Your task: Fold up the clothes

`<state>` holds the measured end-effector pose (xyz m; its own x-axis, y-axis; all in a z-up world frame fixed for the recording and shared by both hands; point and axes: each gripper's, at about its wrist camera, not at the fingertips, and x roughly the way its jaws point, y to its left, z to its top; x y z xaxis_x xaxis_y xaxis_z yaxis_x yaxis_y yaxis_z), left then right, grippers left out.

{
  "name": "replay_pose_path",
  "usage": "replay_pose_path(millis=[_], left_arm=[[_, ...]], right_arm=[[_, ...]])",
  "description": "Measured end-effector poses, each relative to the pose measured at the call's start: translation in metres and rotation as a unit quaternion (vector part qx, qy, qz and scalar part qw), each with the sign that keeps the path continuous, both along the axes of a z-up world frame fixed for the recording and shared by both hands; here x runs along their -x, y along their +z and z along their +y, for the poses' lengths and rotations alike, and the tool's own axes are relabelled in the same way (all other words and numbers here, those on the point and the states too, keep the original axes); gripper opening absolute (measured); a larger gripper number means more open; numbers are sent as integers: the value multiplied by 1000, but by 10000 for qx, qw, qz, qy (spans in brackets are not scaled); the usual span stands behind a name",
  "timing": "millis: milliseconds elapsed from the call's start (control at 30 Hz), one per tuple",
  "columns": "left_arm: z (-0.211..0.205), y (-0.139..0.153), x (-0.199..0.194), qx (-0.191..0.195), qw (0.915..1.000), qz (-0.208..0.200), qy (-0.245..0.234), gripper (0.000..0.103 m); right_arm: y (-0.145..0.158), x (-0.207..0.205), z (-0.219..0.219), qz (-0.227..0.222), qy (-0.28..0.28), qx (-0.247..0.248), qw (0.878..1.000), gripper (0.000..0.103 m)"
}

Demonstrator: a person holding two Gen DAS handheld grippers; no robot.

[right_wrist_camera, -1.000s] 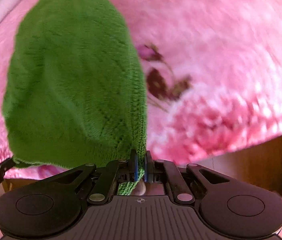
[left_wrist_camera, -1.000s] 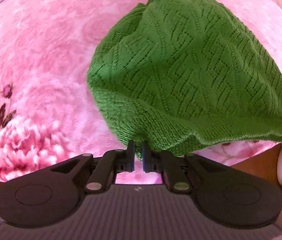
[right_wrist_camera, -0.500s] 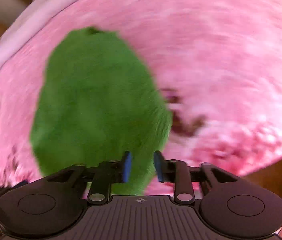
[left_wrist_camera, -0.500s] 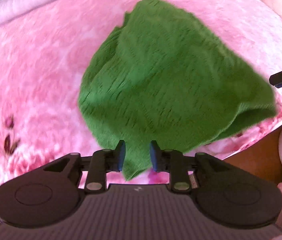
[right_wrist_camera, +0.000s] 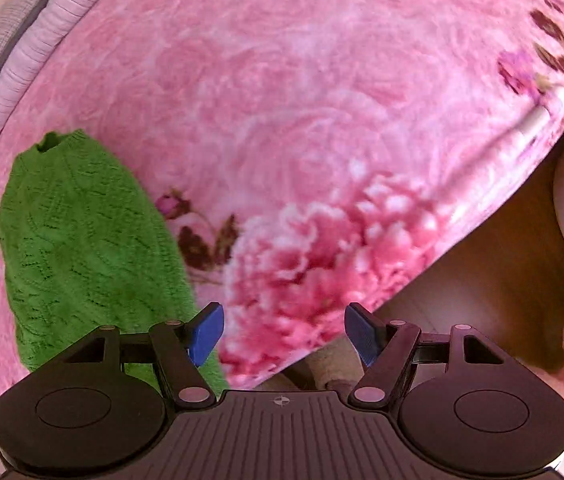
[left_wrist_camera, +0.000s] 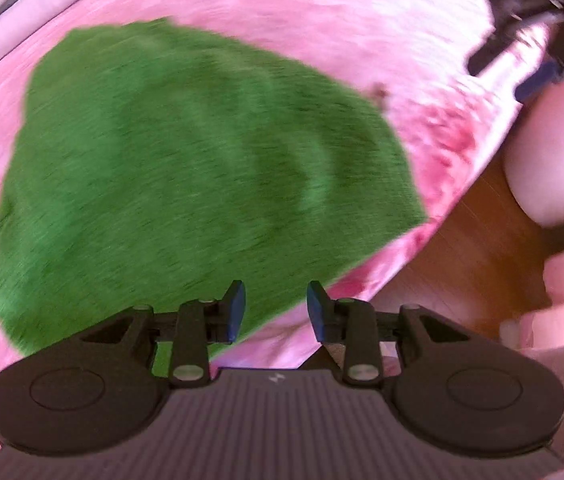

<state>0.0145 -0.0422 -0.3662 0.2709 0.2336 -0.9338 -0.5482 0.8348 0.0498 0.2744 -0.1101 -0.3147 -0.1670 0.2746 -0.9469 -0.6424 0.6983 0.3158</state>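
A green knitted garment [left_wrist_camera: 186, 168] lies folded on the pink floral blanket [left_wrist_camera: 322, 20], near its front edge. It also shows at the left of the right wrist view [right_wrist_camera: 82, 248]. My left gripper [left_wrist_camera: 276, 312] is open and empty, just in front of the garment's near edge. My right gripper [right_wrist_camera: 284, 334] is wide open and empty, to the right of the garment, over a printed flower. The right gripper also shows blurred at the top right of the left wrist view [left_wrist_camera: 534, 44].
The blanket's front edge [right_wrist_camera: 482, 184] drops to a brown wooden floor [right_wrist_camera: 482, 288]. A pale lilac ribbed cloth [right_wrist_camera: 30, 56] lies along the far left side of the bed. A pale rounded object [left_wrist_camera: 550, 152] stands beside the bed at the right.
Both grippers let go of the green garment and opened. It dropped flat onto the blanket. Both grippers pulled back, the right one swinging away to the right.
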Motion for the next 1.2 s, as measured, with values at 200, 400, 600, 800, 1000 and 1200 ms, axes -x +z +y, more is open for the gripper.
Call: replay_pose_path(millis=[200, 400, 600, 800, 1000, 1200], left_arm=[[-21, -13, -39, -11, 9988, -65, -479, 33], [-36, -40, -44, -567, 9903, 694, -1061, 33], [6, -11, -20, -816, 9963, 198, -167, 5], [90, 33, 88, -1209, 9510, -27, 2844, 5], [93, 23, 124, -6, 9593, 109, 2822, 15], [86, 49, 77, -196, 9738, -516, 2207, 46]], right_arm=[[-7, -5, -8, 77, -55, -16, 10000, 70], [-13, -10, -7, 112, -82, 10, 9999, 70], [-13, -13, -1, 196, -103, -20, 9998, 70], [-12, -13, 14, 227, -55, -158, 9996, 70], [-17, -3, 33, 386, 136, -256, 9988, 70], [-20, 6, 45, 451, 270, -248, 9983, 70]])
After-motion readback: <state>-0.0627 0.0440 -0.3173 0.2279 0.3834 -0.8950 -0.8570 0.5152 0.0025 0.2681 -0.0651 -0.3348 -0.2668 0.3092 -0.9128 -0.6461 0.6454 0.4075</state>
